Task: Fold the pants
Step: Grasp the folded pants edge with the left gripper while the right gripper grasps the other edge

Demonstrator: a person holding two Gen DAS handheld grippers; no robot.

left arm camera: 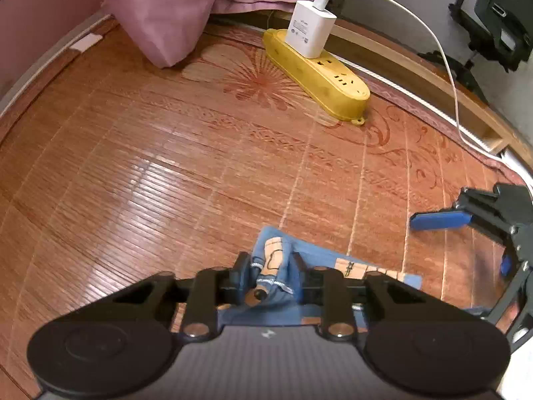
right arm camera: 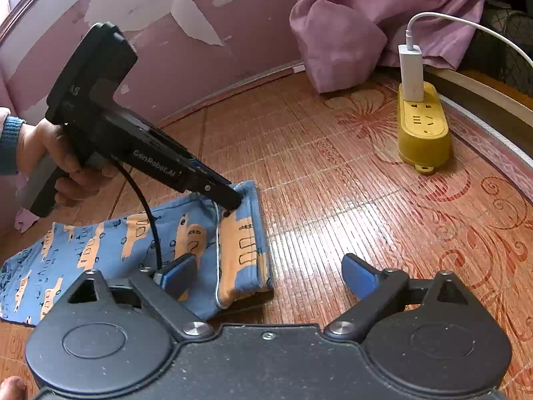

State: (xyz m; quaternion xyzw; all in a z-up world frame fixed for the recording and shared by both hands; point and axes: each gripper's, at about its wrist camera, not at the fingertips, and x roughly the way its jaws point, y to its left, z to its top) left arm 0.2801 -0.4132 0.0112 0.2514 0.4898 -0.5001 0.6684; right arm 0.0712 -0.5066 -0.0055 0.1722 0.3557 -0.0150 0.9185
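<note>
One pants (right arm camera: 110, 243) corner between left fingers (left arm camera: 245, 266)

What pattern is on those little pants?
The pants are blue with orange cartoon vehicles outlined in black, clearest in the right wrist view.

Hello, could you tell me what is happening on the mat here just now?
A person is folding a small pair of blue pants printed with orange cars on a woven mat. The left claw is shut on the pants at the far corner of the waistband end. The right claw is open at the near corner of that end, one finger over the cloth and the other over bare mat. A yellow power strip with a white charger sits farther off.
</note>
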